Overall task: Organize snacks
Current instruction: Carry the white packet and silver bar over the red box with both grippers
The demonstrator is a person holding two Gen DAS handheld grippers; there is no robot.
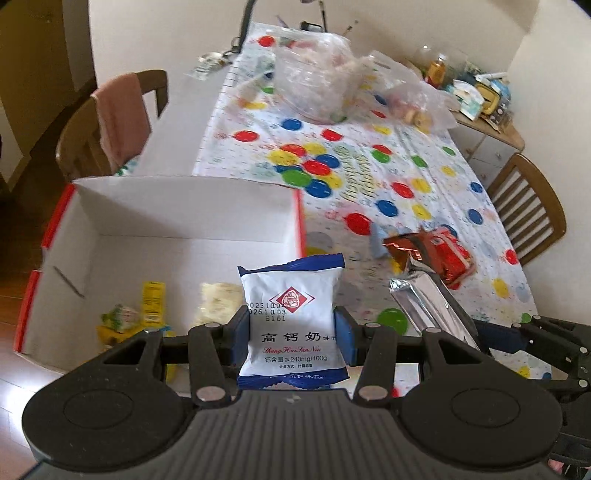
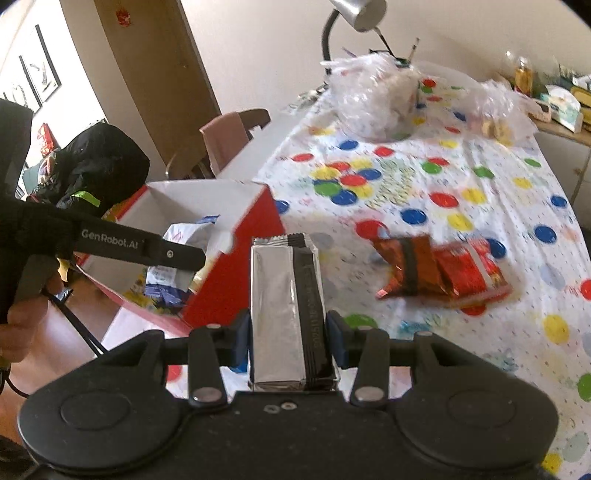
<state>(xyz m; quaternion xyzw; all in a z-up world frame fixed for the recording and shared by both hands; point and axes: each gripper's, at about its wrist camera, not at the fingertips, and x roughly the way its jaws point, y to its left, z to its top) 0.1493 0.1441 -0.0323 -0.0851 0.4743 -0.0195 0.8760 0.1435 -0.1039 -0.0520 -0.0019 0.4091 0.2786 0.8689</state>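
My left gripper (image 1: 293, 338) is shut on a white and blue biscuit packet (image 1: 291, 317), held upright over the near edge of an open white-lined red box (image 1: 177, 210). A yellow packet (image 1: 153, 299), a green one and a pale one lie on the box floor. My right gripper (image 2: 288, 338) is shut on a silver and black foil packet (image 2: 286, 314), just right of the red box (image 2: 243, 240) above the dotted tablecloth. That foil packet (image 1: 430, 306) also shows at the right of the left wrist view. Red foil snack packets (image 2: 439, 273) lie on the cloth.
The table (image 1: 369, 177) carries crumpled clear plastic bags (image 1: 317, 81) at its far end. Wooden chairs stand at the left (image 1: 110, 122) and right (image 1: 528, 206). A cluttered side shelf (image 2: 561, 103) and a desk lamp (image 2: 354, 14) are beyond. A person's hand (image 2: 18, 325) holds the left gripper handle.
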